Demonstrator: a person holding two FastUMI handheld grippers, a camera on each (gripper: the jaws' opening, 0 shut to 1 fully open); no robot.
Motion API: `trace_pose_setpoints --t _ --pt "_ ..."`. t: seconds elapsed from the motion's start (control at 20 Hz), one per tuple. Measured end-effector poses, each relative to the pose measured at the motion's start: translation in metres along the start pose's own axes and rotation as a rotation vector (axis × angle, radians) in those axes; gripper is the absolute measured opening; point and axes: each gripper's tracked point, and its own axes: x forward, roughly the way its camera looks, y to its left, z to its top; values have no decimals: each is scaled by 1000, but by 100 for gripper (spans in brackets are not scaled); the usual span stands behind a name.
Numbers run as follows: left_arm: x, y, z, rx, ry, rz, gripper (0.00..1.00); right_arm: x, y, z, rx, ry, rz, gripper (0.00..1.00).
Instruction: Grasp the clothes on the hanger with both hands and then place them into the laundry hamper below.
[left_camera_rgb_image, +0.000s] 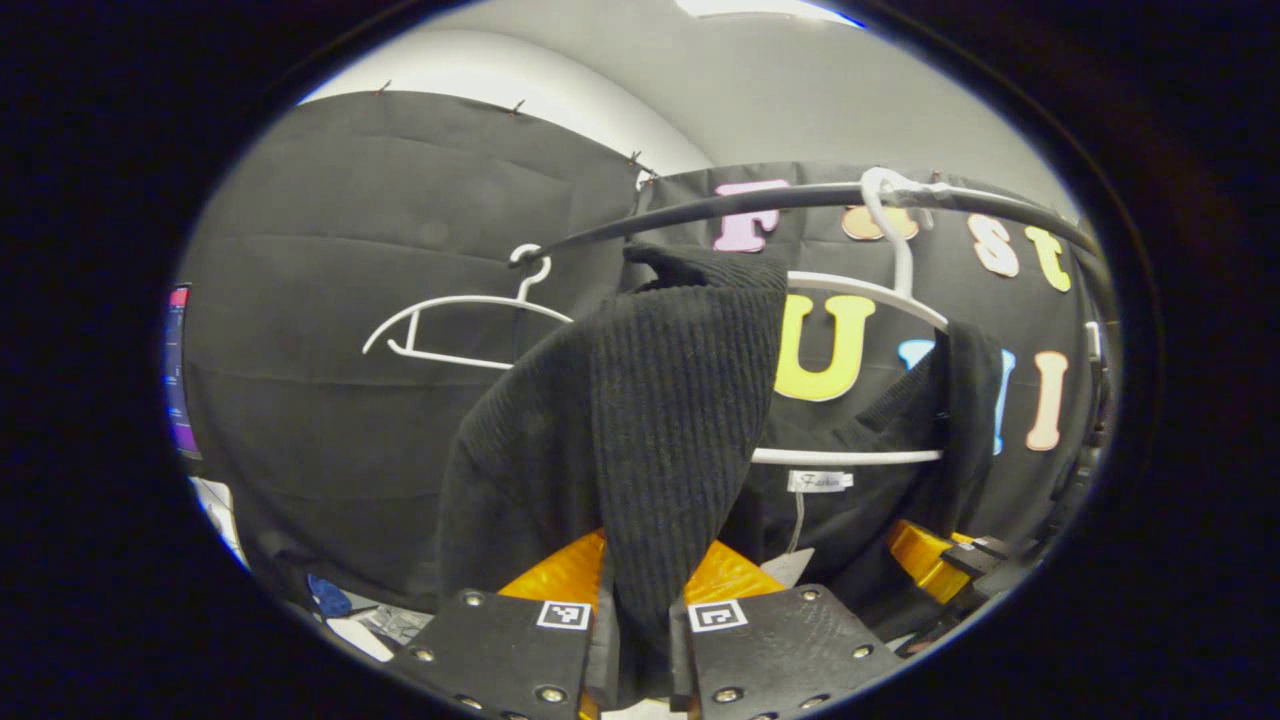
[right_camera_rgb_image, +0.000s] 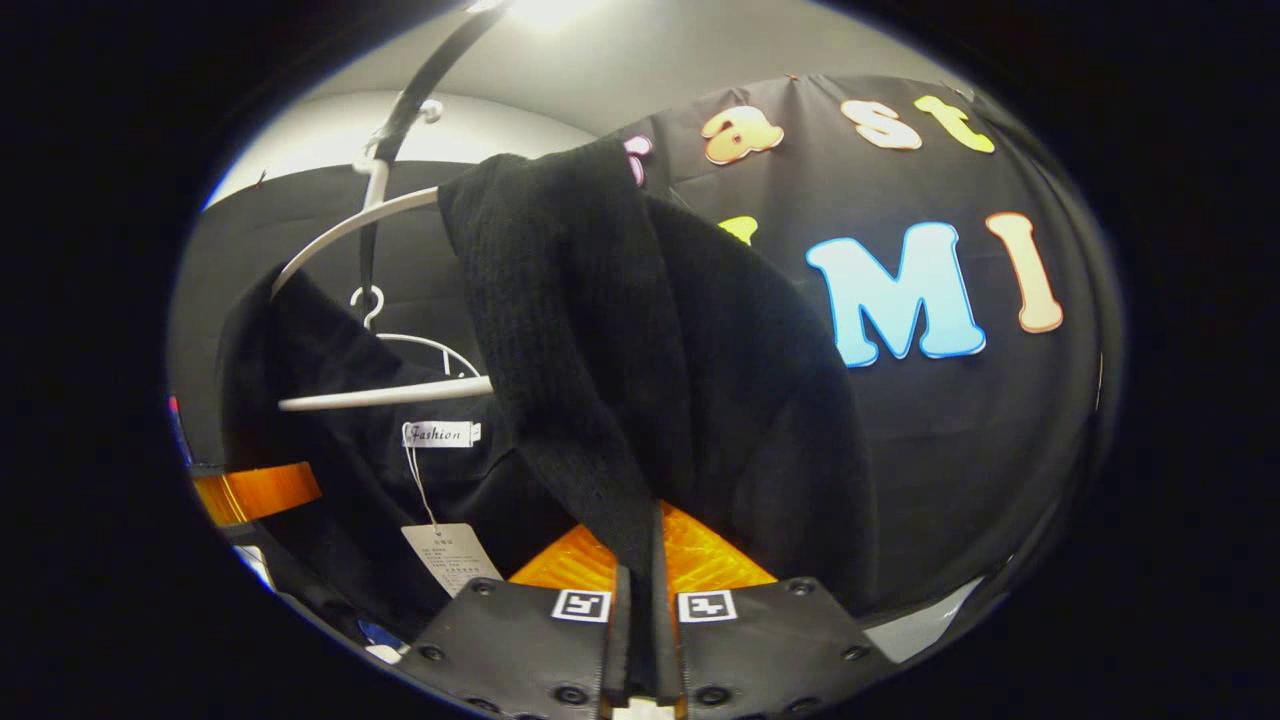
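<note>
Left gripper pinching a fold of the black sweater between both fingers, cloth rising straight up from the gap. Right gripper pressed together on another fold of the same sweater — fingers nearly touching, thin cloth between. Still draped over the white hanger, one shoulder pulled up and off its arm. Hanging from the dark rail, with a second, bare hanger further along. Small label and paper tag dangling inside the collar — below the hanger bar.
</note>
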Motion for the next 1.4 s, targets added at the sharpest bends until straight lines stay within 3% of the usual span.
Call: trace_pose_setpoints --t 0.05,0.1,0.15,0.45,0.75,1.05,1.4 --pt "-1 5 0 13 -7 14 12 -1 2 1 14 -3 26 4" --pt "-2 0 4 7 -8 -30 3 -5 3 2 23 -3 45 0" --pt "-7 -8 5 -3 -14 -77 2 -7 2 2 25 -2 53 0" --pt "-44 -7 43 24 -105 -199 3 -47 -6 16 33 -68 -22 0" --pt "-58 21 82 -102 -196 -201 4 -61 -32 53 66 -160 -136 2" --pt "-60 54 116 -167 -231 -196 3 -64 -54 75 70 -228 -233 0" --pt "-37 82 139 -139 -247 -229 3 -64 -88 95 66 -303 -344 2"
